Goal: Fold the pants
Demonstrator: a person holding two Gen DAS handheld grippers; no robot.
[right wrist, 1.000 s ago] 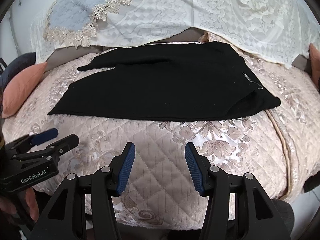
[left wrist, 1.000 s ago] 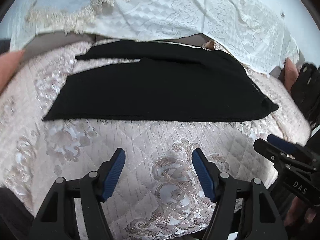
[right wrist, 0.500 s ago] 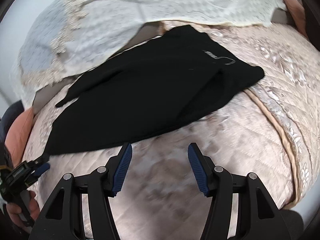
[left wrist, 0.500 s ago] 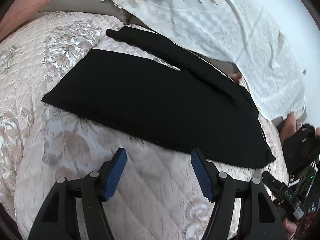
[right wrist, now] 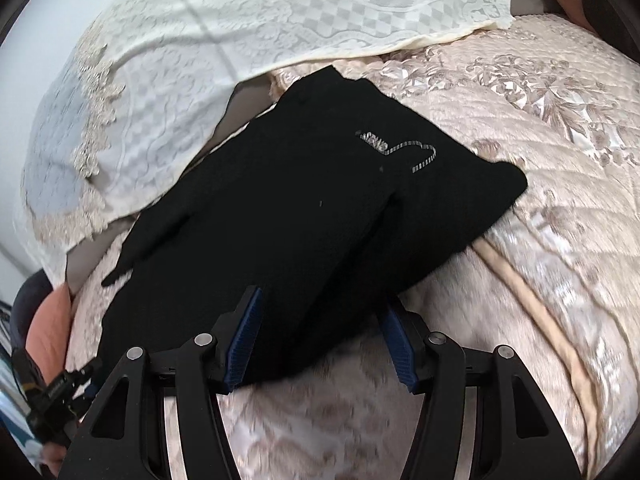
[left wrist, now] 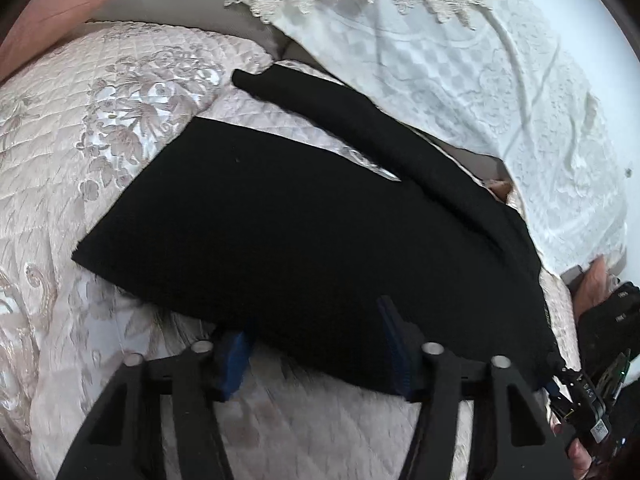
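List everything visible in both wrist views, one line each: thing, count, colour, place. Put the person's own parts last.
pants: one, black, lying flat on the quilt, near edge between both pairs of jaws
logo: one, silver, on the pants near the waist end
quilt: one, pale pink with floral stitching, covering the bed under the pants
lace cover: one, white with beige trim, draped behind the pants
cushion: one, salmon pink, far left corner in the left wrist view
left gripper: one, black with blue pads, jaws open at the pants' near edge
right gripper: one, black with blue pads, jaws open at the pants' near edge
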